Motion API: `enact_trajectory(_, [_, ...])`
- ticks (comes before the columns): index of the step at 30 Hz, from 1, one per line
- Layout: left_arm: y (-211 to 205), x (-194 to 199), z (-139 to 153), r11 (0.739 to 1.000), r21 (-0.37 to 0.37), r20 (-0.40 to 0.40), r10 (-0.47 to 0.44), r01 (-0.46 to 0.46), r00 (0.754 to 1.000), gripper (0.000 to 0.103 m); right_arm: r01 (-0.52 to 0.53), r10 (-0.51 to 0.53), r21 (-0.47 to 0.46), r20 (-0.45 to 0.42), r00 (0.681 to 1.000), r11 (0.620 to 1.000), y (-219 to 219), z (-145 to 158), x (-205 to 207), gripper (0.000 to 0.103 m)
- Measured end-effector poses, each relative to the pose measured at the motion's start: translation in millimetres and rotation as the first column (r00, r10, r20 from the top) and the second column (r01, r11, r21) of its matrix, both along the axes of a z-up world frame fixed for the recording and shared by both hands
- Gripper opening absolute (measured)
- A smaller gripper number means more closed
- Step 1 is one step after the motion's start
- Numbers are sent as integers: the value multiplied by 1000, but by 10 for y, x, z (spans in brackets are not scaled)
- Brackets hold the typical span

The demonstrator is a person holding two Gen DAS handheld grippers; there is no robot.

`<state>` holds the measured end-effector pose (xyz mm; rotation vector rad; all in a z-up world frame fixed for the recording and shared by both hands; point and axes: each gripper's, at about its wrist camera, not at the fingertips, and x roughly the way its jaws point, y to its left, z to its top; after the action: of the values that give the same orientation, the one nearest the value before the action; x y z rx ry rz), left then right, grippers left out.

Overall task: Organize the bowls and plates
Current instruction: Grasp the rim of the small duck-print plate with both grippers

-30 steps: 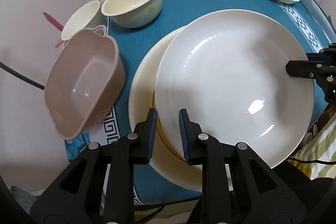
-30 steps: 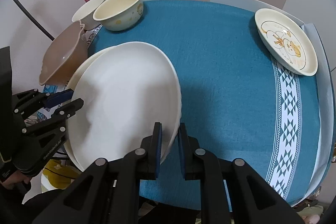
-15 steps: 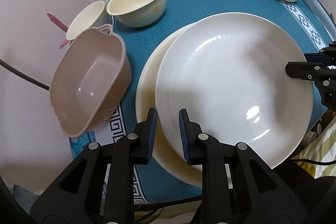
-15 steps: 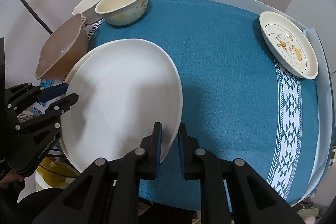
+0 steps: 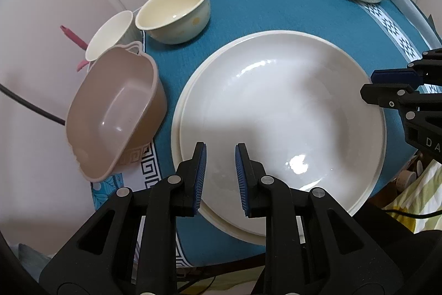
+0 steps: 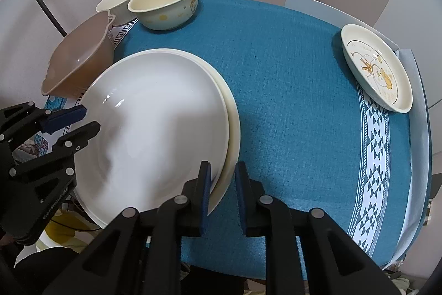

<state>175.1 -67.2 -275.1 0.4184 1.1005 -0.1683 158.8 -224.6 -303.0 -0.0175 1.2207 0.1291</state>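
1. Left gripper [image 5: 220, 179]: jaws parted, holding nothing. It hovers over the near rim of the white plate [image 5: 279, 112]; the fingers look clear of the rim.
2. Right gripper [image 6: 223, 192]: jaws parted and set astride the plate edges at the table's near side. Whether the inner pad touches the white plate cannot be told; no grip is evident.
3. White plate: lies nested on the cream plate [image 6: 231, 129], nearly concentric, at the near left of the table [image 6: 290, 90]. Only a thin crescent of the cream plate shows.
4. Step in hand, by judgement: the large plates are stacked and both claws are released. The stack reads as done.
5. Next move, by judgement: back both grippers off without nudging the stack, then go for another piece. The small plate [image 6: 377, 73] sits well apart at the far right. It would need a rim grasp and a carry across the cloth.
6. Bowls: the yellow bowl [image 5: 174, 11] and white bowl [image 5: 109, 35] stand just beside each other at the far left. The tan tub [image 5: 116, 112] sits tilted at the left edge, close beside the stack. It appears to overhang the table.
7. Hidden or unclear: the cream plate's well; the stack's near rim, behind the fingers; what the tub rests on; the pink object behind the white bowl.
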Motion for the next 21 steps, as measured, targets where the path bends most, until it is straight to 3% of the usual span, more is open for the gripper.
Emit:
enact_trajectory(7, [-47,58,479,995,-98,54,7,-2,999,23,78,-82,59,76,994,995,-268,370,-79,16])
enact_trajectory(8, [-66,80,551,994,-112,65,4,4,998,36,100,-106,73,90,990,992,-350,451,-89,16])
enact_trajectory(9, [-109,119,668,991,-135,88,-2,14,996,66,120,-128,85,103,986,989,-426,517,-101,16])
enact_trajectory(11, [-179,166,839,986,-165,141,-12,35,990,103,181,-196,116,135,971,977,-649,676,-150,25])
enact_trajectory(12, [-220,184,938,980,-191,182,-25,60,983,103,200,-217,122,144,966,972,-711,722,-173,44])
enact_trajectory(13, [-285,225,1013,972,-215,204,-46,90,978,103,224,-242,127,156,958,966,-802,784,-199,75])
enact_trajectory(15, [-443,382,1084,957,-254,198,-89,139,976,103,263,-284,130,184,941,956,-949,896,-241,100])
enact_trajectory(21, [-913,959,1207,887,-412,133,-168,209,977,103,385,-406,135,199,892,913,-1476,1154,-247,101])
